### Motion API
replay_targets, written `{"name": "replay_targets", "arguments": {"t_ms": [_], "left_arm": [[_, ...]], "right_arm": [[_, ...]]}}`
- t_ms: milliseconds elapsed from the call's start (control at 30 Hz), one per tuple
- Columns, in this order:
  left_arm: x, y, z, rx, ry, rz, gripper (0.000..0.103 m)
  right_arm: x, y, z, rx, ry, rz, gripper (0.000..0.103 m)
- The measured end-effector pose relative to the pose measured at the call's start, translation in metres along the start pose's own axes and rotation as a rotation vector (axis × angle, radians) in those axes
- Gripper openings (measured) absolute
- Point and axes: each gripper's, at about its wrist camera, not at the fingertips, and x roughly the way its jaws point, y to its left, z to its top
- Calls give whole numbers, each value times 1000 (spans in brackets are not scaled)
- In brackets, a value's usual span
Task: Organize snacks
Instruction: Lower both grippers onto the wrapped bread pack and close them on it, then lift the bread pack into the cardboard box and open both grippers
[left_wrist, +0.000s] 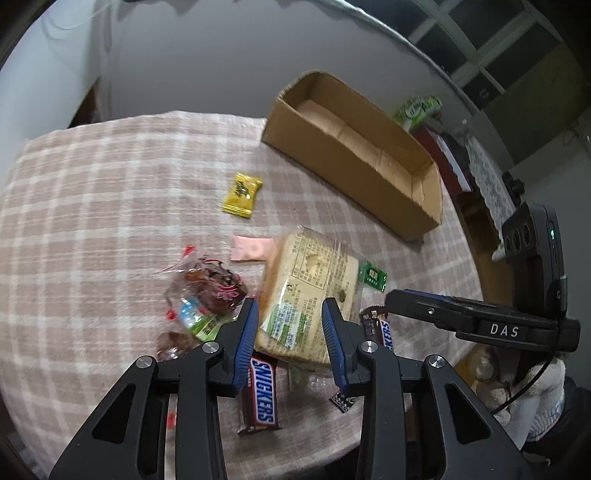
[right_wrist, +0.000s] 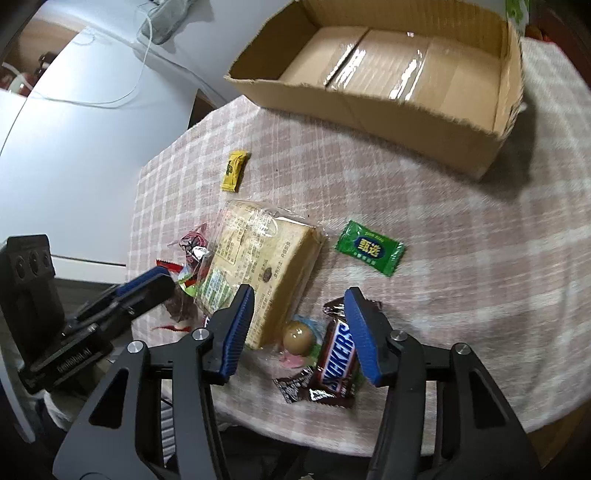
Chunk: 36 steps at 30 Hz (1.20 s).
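A pile of snacks lies on the checked tablecloth (left_wrist: 92, 192). A wrapped bread slice (left_wrist: 306, 291) (right_wrist: 258, 266) sits in the middle. My left gripper (left_wrist: 290, 314) is open, hovering over the bread's near end, a Snickers bar (left_wrist: 260, 395) below it. My right gripper (right_wrist: 299, 306) is open above a second Snickers bar (right_wrist: 334, 362) and a round candy (right_wrist: 295, 338). A yellow candy (left_wrist: 242, 195) (right_wrist: 232, 171) and a green packet (right_wrist: 369, 247) lie apart. An empty cardboard box (left_wrist: 354, 151) (right_wrist: 388, 66) stands at the back.
A clear bag of dark red sweets (left_wrist: 214, 288) lies left of the bread, with a pink packet (left_wrist: 253, 249) behind it. The table edge is close below both grippers. A white wall and cable (right_wrist: 92, 92) lie to the left.
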Motion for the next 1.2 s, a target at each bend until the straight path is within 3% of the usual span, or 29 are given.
{"name": "replay_targets", "arguments": {"t_ms": [233, 533, 700, 1200], "left_arm": [[30, 1, 9, 64, 72, -37, 33], [47, 17, 11, 60, 122, -73, 33], [50, 17, 14, 77, 127, -95, 33], [32, 0, 8, 71, 94, -114, 32]], "right_arm": [[23, -8, 6, 77, 36, 74, 51], [35, -13, 8, 143, 63, 118, 51], [44, -11, 7, 148, 87, 153, 44], [33, 5, 12, 109, 79, 149, 43]]}}
